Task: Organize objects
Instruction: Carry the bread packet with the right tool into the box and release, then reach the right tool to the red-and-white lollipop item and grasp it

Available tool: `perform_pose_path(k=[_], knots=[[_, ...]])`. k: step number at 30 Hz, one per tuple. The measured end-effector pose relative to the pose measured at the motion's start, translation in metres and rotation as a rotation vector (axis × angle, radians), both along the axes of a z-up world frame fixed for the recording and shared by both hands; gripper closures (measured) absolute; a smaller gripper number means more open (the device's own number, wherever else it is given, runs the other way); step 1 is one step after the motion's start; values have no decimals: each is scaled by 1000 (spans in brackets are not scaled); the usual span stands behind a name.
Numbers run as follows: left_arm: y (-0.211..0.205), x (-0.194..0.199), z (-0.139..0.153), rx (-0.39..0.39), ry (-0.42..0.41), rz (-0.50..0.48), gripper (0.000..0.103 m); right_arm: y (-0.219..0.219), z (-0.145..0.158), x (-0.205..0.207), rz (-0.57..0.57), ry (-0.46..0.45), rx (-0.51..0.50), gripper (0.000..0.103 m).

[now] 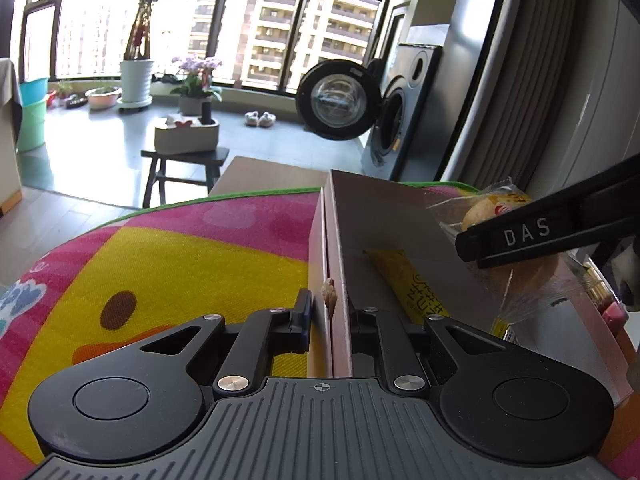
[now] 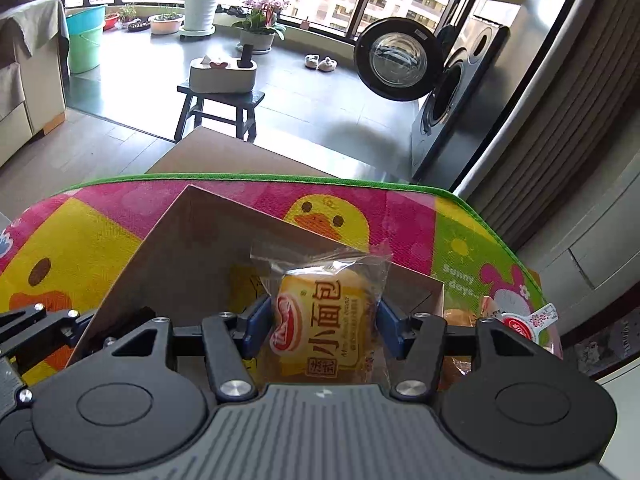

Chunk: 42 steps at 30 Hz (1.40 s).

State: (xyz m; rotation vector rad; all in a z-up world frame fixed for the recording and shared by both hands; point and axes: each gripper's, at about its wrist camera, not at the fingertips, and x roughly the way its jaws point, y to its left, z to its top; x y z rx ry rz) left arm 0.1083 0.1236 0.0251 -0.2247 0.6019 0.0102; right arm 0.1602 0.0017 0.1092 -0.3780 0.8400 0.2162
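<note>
A: Left tongs (image 1: pixel 330 316) pinch the side wall of the cardboard box (image 1: pixel 384 216), steadying it on the duck-print mat (image 1: pixel 180 264). Right tongs (image 2: pixel 318 326) are clamped on a wrapped small bread (image 2: pixel 324 320), held over the open box.

B: Best move, probably: keep the wall pinned, lower the bread past the rim, then let go. A yellow packet (image 1: pixel 412 292) already lies inside.

A: Readable text: wrapper says "小面包", mat "Sunny days", tongs arm "DAS".
</note>
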Motion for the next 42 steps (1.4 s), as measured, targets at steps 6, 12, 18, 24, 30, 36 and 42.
perform_pose_path(k=[6,12,18,24,30,36,42], knots=[[-1,0,0,0,0,0,88,-28,7,5,-50,13,82,36],[-1,0,0,-1,0,0,88,-94,45,-4,-118,-80,104,24],[-1,0,0,0,-1,0,88,-180,47,14,-324,-70,125,23],[-2,0,1,1,-2,0,88,-228,7,38,-501,26,243,21],[-2,-1,1,1,-2,1,88,-241,-18,66,-589,22,317,21],[-2,-1,1,1,-2,1,88,-232,-31,108,-576,-17,291,21],[-2,-2,2,6,-4,1,88,-228,-59,146,-546,60,200,39]])
